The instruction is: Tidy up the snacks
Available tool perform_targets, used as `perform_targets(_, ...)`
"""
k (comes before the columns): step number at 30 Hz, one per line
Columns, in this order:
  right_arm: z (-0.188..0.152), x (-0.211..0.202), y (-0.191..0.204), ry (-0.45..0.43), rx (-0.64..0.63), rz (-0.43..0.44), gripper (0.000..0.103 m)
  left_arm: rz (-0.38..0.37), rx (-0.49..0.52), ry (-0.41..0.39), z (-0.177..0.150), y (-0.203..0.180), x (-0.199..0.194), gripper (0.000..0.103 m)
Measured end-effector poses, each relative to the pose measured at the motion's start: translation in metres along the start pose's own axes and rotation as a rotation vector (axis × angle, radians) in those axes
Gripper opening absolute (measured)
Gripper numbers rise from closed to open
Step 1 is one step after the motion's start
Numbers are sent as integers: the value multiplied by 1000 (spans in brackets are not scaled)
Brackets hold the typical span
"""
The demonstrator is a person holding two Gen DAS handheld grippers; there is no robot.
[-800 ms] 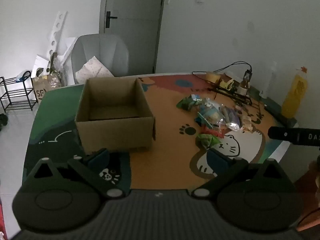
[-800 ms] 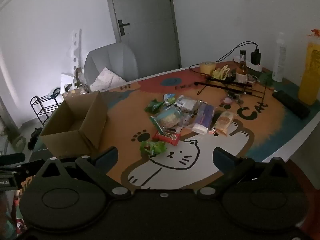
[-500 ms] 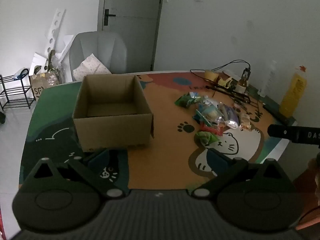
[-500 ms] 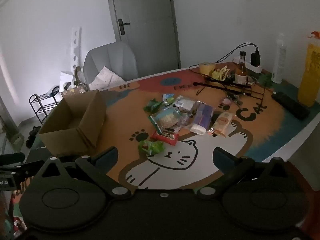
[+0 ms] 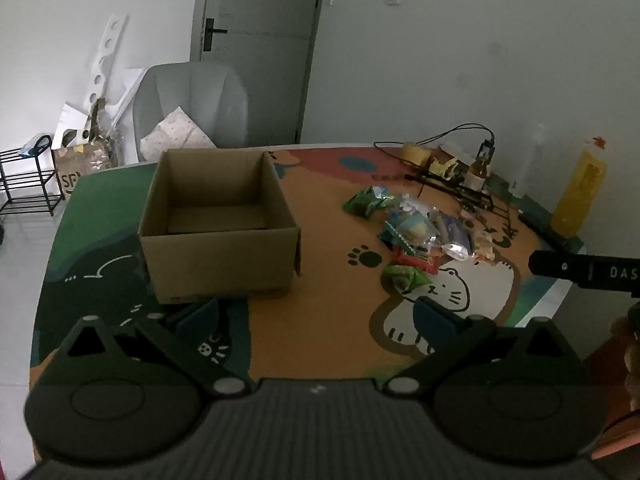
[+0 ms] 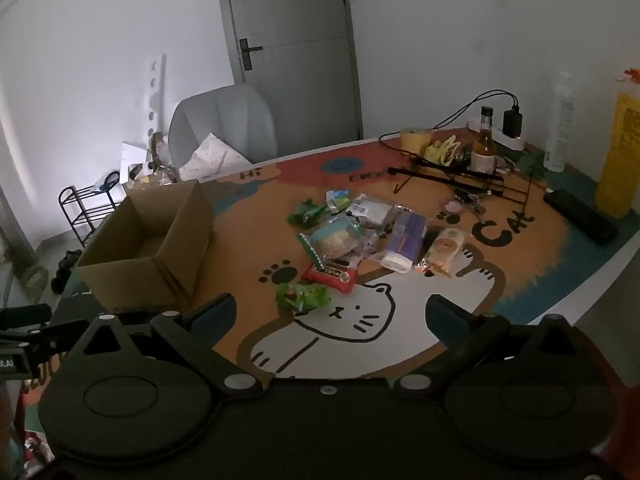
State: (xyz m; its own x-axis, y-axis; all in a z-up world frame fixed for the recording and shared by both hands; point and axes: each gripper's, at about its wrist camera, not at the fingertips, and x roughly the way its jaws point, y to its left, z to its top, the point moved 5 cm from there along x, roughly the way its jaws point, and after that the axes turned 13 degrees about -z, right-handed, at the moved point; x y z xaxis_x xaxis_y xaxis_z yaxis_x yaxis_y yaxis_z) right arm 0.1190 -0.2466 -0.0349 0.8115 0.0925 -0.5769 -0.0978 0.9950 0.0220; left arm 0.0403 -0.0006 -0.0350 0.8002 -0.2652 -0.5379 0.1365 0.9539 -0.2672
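Brown corrugated cardboard, an open-topped box [image 5: 218,232] stands empty on the cartoon-cat printed table mat [image 6: 248,248], at about ten o'clock of the snack heap in the right wrist view. That heap of small crinkly snack packets [image 6: 360,236] lies well apart from the box, at the middle of the mat. The left gripper [image 5: 316,312] hangs just in front of the box with its jaws spread wide and nothing between them; the right gripper [image 6: 330,312] is likewise wide apart and empty, facing the heap. My judgement is that the first pick is in hand. The nearest piece, a green foil packet [image 6: 302,296], lies loose at six o'clock of the heap, with a red wrapped bar [image 6: 330,276] just beyond it at twelve o'clock. Taking that outlying packet first, pinching its puffed middle rather than a slippery edge, should avoid dragging its neighbours. Readable writing: "CAT" in black letters [image 6: 502,230] at three o'clock of the heap and "Hi" [image 6: 250,174] near the far edge; packet labels are too small to read.
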Motion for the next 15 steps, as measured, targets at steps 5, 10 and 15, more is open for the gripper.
perform_targets(5,0,3,-4,1,-4,1,103,-1,3,1,-1,0,0,103)
perform_targets(10,2,2,0,-3,-8,-1,103,-2,3,1,-1,0,0,103)
perform_targets(15,1,3,-3,1,-10,-2,103,-2,3,2,0,-1,1,103)
